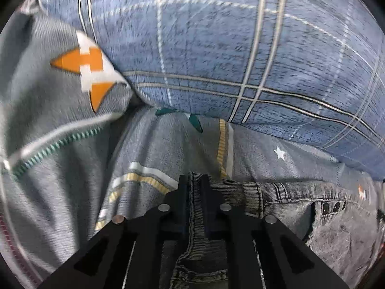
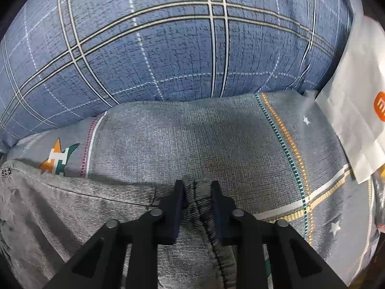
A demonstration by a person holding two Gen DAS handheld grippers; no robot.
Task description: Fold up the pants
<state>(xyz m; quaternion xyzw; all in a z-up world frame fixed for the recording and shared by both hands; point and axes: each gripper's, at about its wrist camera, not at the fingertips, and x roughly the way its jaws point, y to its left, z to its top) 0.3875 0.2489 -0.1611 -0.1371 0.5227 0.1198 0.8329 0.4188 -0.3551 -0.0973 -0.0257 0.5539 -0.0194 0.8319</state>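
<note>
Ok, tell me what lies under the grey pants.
The pants lie on a grey patterned bedsheet, in front of a blue plaid pillow. Both tongs pinch their edge. The sheet beneath them is covered.

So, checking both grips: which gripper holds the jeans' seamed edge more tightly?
The left gripper: it pinches the grey denim jeans narrowly; the right gripper holds a thicker bunch.
</note>
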